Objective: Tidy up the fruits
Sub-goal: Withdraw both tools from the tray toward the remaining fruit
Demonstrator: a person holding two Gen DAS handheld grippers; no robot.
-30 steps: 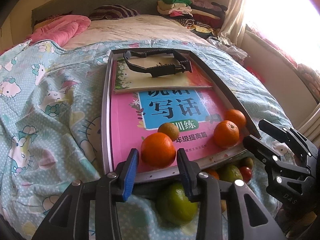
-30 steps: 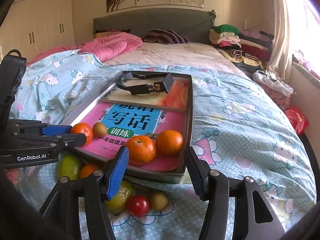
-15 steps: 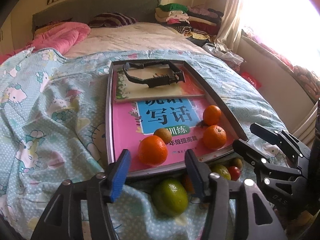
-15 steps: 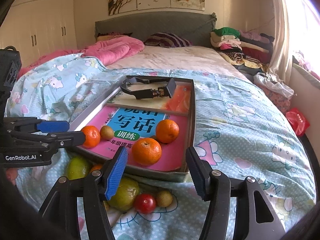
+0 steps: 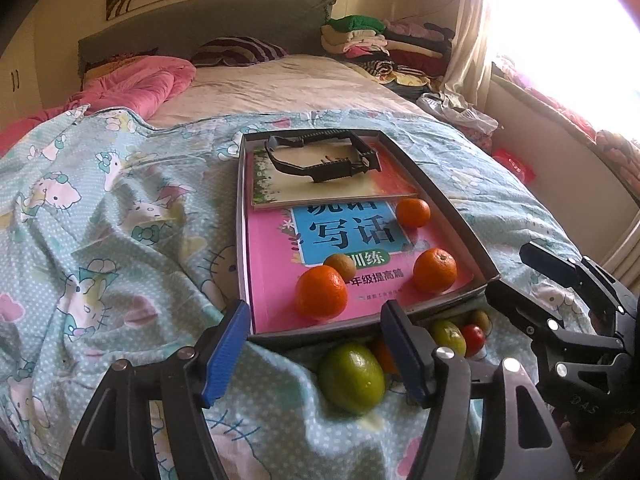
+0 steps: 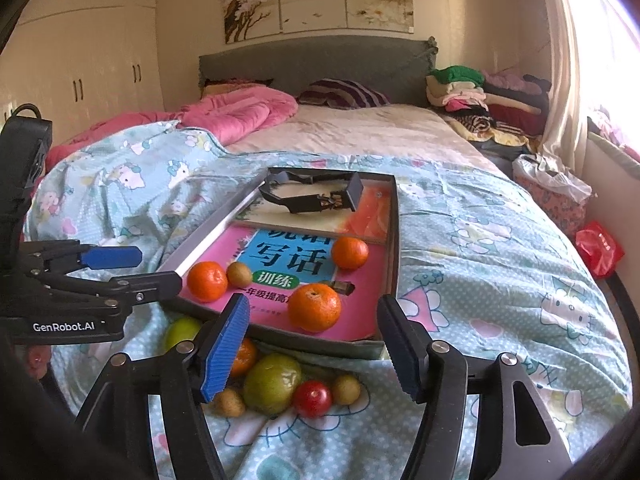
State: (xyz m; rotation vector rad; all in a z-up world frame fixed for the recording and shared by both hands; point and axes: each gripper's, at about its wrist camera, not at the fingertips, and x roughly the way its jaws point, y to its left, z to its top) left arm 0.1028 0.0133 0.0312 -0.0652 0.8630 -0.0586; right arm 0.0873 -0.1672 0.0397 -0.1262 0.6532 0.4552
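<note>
A bed spread with a patterned blue quilt (image 5: 120, 208) is seen, and on it a long shallow tray (image 5: 241, 216) is laid, its long axis running away from the cameras toward the headboard, the near short edge facing the grippers. Inside the tray a pink workbook (image 5: 272, 280) is laid flat along the same axis, with a black clamp-like tool (image 5: 320, 160) at the far end. Three oranges are resting on the workbook: one (image 5: 321, 291) near the front edge, one (image 5: 435, 270) to its right, one (image 5: 413, 212) farther back, with a small brown fruit (image 5: 339, 265) beside the first. Loose fruit is bunched on the quilt just below the tray's near edge: a green citrus (image 5: 352, 378), another green fruit (image 6: 272, 382), a red tomato (image 6: 312, 398) and small brown ones.

The left gripper (image 5: 316, 354) and the right gripper (image 6: 312, 354) are both held spread, nothing between their jaws, which have just been opening. A release step appears finished; next, a loose fruit must be straddled and pinched gently, then carried over the rim.
</note>
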